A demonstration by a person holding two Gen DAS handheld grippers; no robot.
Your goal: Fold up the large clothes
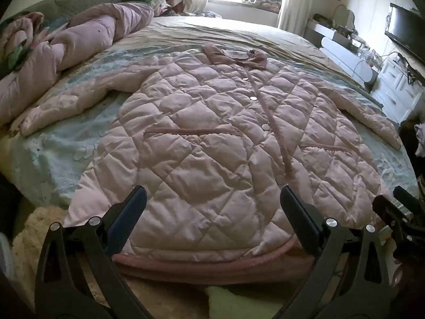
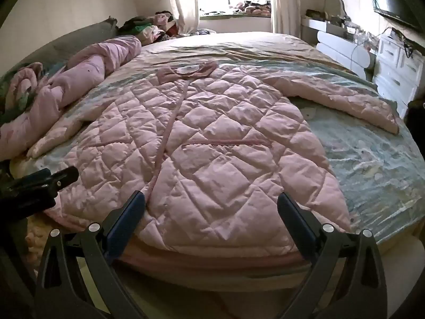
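Because the coat (image 1: 212, 138) lies flat, front up, on the bed (image 1: 53, 159) with sleeves spread for folding, both grippers, left (image 1: 212, 218) and right (image 2: 211, 218), hover over its hem, fingers wide apart, holding nothing.

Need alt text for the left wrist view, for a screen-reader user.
A pink quilted coat lies spread flat, front up and snapped shut, on a bed, hem nearest the camera and both sleeves angled outward. The left gripper, jaws open and empty, hovers over the hem; the right gripper shows at the right edge. A rolled pink duvet lies far left.
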